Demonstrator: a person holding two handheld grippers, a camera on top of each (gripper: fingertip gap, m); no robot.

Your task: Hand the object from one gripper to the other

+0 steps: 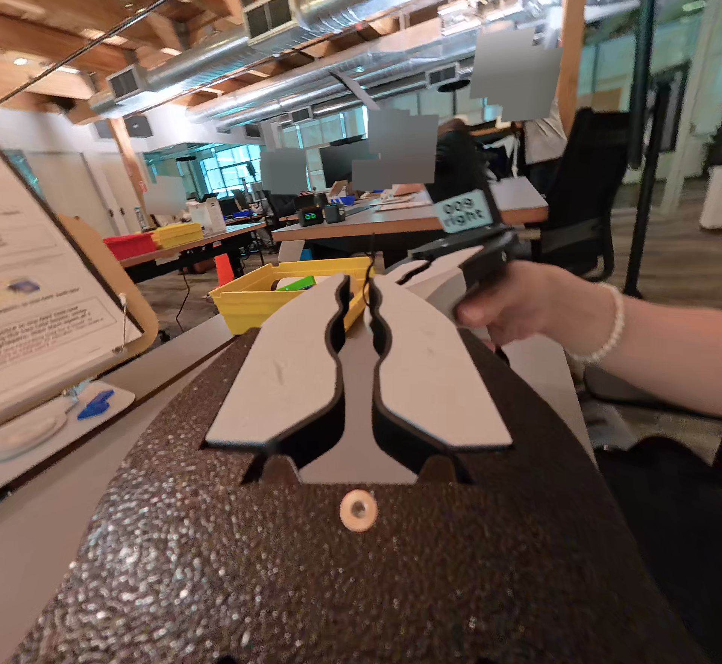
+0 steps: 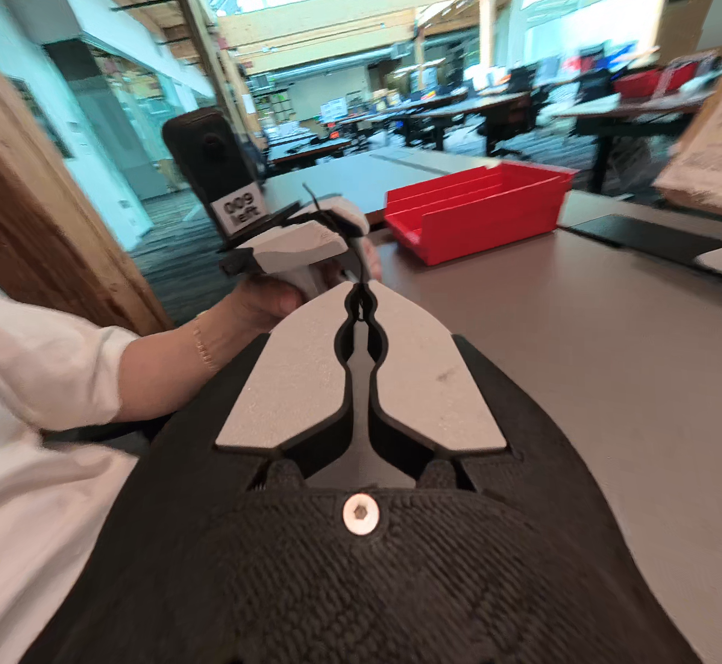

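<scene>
A thin black tie [image 1: 367, 274] stands upright at the tips of my left gripper [image 1: 359, 288]. The left fingers stand a little apart, and the tie runs close to the right-hand finger with a gap on the other side. My right gripper [image 2: 360, 288] is shut on the lower end of the tie [image 2: 358, 266]. In the right wrist view the tie runs up through the left gripper's [image 2: 345, 225] tips and its free end pokes out above. The right gripper [image 1: 414, 273] also shows in the left wrist view, close on the right, held by a hand [image 1: 519, 305].
A yellow bin [image 1: 250, 305] with items in it sits just beyond the left gripper. A red bin [image 2: 488, 223] sits on the grey table [image 2: 566, 352] ahead of the right gripper. A paper sheet on a wooden stand [image 1: 47, 293] is at the left. The tips of both grippers are at nearly the same place.
</scene>
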